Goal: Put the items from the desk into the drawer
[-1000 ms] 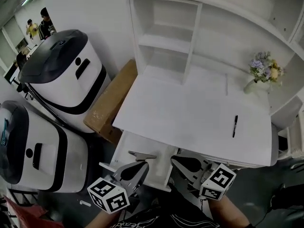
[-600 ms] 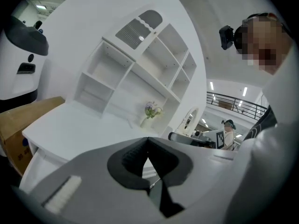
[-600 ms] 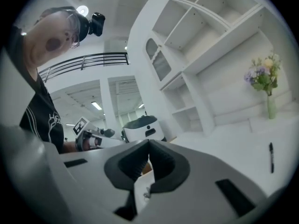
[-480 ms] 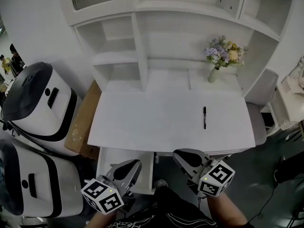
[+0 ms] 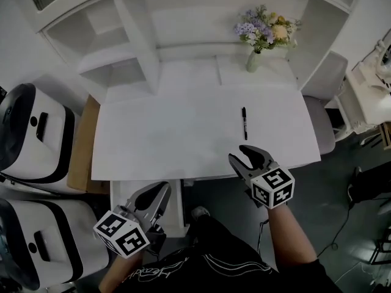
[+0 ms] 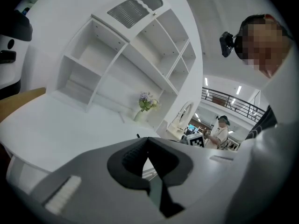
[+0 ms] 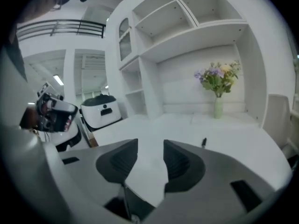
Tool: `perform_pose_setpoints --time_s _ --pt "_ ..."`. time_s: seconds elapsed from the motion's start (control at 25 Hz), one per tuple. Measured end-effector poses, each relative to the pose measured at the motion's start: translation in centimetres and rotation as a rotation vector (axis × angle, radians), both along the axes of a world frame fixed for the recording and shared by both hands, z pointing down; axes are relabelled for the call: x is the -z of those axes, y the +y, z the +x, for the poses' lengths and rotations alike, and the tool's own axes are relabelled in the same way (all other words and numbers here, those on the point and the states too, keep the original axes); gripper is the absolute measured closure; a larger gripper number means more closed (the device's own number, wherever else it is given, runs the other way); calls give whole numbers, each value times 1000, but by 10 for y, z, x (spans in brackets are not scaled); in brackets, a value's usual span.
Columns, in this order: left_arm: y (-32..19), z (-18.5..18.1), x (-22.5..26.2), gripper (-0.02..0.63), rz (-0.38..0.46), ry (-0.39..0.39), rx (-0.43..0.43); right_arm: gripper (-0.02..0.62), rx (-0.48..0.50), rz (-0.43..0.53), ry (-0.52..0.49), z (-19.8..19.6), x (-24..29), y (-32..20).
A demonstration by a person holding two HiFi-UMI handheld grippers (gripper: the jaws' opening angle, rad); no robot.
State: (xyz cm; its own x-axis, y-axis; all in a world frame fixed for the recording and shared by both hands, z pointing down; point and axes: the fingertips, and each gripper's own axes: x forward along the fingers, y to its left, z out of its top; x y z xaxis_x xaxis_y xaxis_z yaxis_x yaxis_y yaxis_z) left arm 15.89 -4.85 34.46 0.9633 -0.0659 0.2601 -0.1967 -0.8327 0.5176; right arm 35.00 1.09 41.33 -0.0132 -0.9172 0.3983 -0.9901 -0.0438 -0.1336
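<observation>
A black pen (image 5: 244, 122) lies alone on the white desk (image 5: 171, 133), right of its middle. It also shows small in the right gripper view, pen (image 7: 204, 142), and the left gripper view, pen (image 6: 138, 136). My right gripper (image 5: 247, 156) is open and empty over the desk's front edge, just short of the pen. In its own view the right gripper (image 7: 150, 143) has a clear gap between its jaws. My left gripper (image 5: 156, 195) hangs low at the front left, over the open white drawer (image 5: 121, 191). The left gripper (image 6: 148, 140) is shut, tips touching, with nothing held.
A vase of flowers (image 5: 253, 54) stands at the desk's back right under white shelves (image 5: 116, 54). Two white-and-black machines (image 5: 30, 133) and a cardboard box (image 5: 78, 145) stand left of the desk. A grey chair (image 5: 321, 121) is at its right end.
The head view has swung so the desk sits square ahead. My right gripper has moved up and forward to the desk's front edge, nearer the pen. The left gripper stays low by the drawer.
</observation>
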Motion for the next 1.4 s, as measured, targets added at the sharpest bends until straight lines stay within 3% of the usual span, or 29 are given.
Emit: perform_pose_setpoints --time_s 0.28,0.68,0.92,1.08,1.4 --pt "-12 13 -19 597 -20 -58 -7 439 -176 -193 102 93 -58 -10" --pt "-36 18 -45 597 -68 -105 19 440 -195 -389 121 134 -120 -36" --pt "-44 13 -49 597 -80 -103 38 481 -238 -406 29 136 -128 -36" --pt "-46 7 -50 597 -81 -101 41 547 -281 -410 8 142 -128 -31" --pt "-39 -8 -51 597 -88 -106 58 552 -281 -394 16 143 -119 -31"
